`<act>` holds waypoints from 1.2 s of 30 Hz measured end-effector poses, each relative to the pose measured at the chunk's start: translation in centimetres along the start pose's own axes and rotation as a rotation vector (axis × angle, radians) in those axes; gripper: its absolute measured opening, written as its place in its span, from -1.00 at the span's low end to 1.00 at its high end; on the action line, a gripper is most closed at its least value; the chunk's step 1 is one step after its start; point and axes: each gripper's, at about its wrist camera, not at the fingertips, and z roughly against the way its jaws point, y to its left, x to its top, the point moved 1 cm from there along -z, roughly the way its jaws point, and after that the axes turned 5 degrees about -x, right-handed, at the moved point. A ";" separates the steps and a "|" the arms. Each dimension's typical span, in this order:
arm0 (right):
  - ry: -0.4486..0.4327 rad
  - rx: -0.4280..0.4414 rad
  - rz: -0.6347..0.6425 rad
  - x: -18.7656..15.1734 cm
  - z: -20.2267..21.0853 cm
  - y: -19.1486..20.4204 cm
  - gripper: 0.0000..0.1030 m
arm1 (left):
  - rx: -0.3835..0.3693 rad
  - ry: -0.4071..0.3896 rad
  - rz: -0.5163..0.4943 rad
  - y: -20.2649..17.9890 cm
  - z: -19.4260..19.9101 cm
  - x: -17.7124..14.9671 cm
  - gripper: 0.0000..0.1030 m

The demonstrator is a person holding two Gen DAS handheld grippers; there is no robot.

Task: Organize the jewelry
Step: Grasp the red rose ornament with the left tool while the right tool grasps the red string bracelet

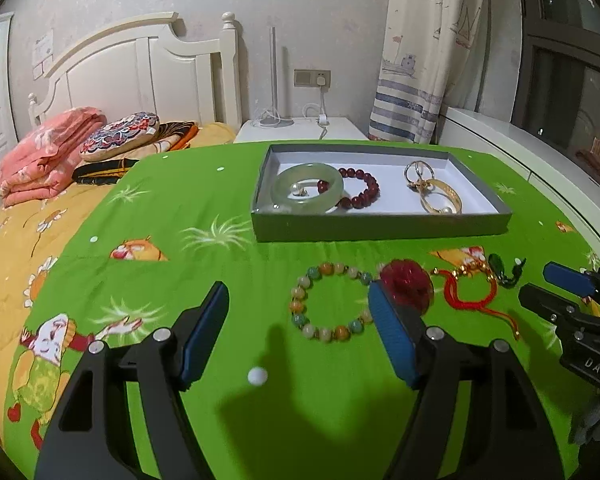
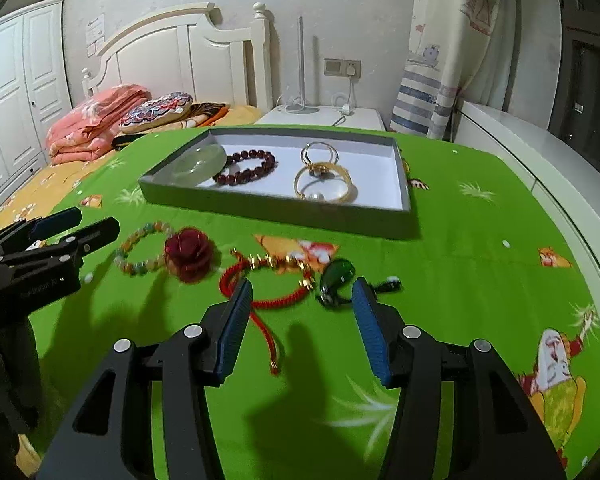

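Observation:
A grey tray holds a jade bangle, a dark red bead bracelet and gold bangles. In front of it on the green cloth lie a multicolour bead bracelet, a red rose brooch, a red cord bracelet with gold beads, a green pendant and a white pearl. My left gripper is open above the bead bracelet. My right gripper is open above the cord bracelet and pendant.
The green cloth covers a table beside a bed with folded pink bedding and a cushion. A white nightstand, a curtain and a white ledge lie behind and to the right.

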 end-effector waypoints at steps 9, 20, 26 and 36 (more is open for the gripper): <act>0.064 0.019 0.004 -0.4 -0.9 0.0 -0.18 | 0.013 0.002 -0.012 -0.1 1.3 -1.0 0.36; 0.179 0.016 -0.078 0.7 -4.2 0.7 -0.44 | 0.020 -0.014 -0.038 -0.6 1.5 -0.8 0.36; 0.186 0.016 -0.081 1.7 -5.1 1.9 -0.44 | 0.015 -0.015 -0.038 -0.6 1.5 -0.8 0.36; 0.184 -0.047 -0.032 2.4 -6.4 1.3 -0.51 | 0.013 -0.010 -0.042 -0.8 1.5 -0.8 0.36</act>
